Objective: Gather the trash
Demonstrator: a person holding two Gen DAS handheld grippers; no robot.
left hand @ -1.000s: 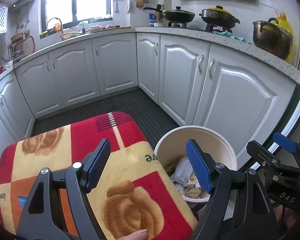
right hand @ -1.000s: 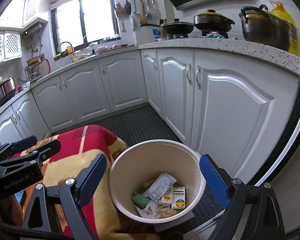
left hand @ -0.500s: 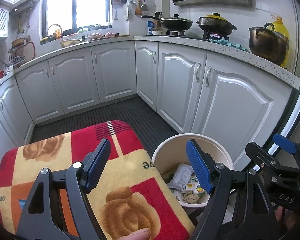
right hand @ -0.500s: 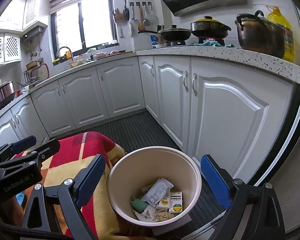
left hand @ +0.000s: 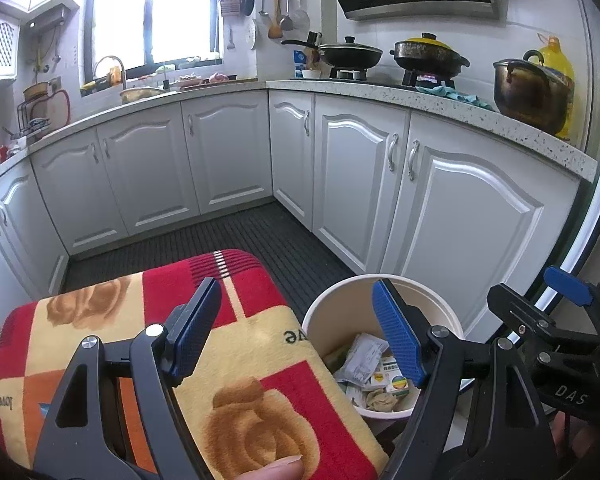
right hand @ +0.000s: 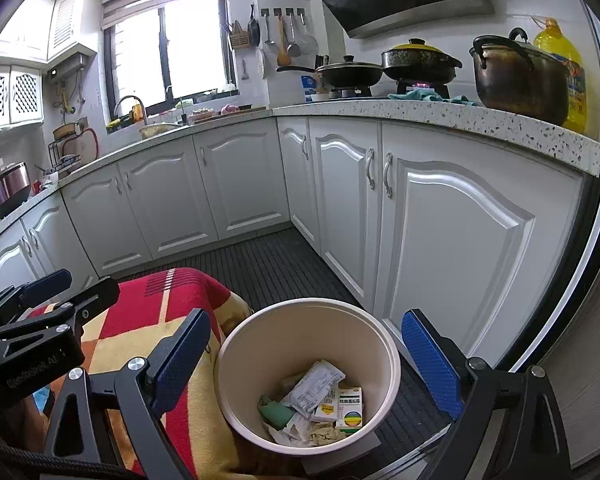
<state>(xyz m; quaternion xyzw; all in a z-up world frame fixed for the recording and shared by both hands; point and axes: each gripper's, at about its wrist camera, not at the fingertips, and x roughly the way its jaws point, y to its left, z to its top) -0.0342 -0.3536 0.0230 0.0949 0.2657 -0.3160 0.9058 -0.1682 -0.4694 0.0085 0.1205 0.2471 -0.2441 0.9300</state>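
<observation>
Both views lifted slightly since earlier frame; bin [right hand: 380,344] sits lower. Left gripper [left hand: 296,336] jaws wide, empty, above blanket [left hand: 260,344]. Right gripper [right hand: 308,360] jaws wide, empty; trash [right hand: 320,396] in bin between them.

The bin [right hand: 382,344] is cream. Inside lie white papers [right hand: 316,386], a green lump [right hand: 274,412] and a white box [right hand: 350,406] with green, yellow and blue stripes. The cloth [left hand: 260,344] shows red, yellow and orange squares with brown roses. Cabinets [right hand: 452,240] are white; the floor [right hand: 268,264] is dark and ribbed.
</observation>
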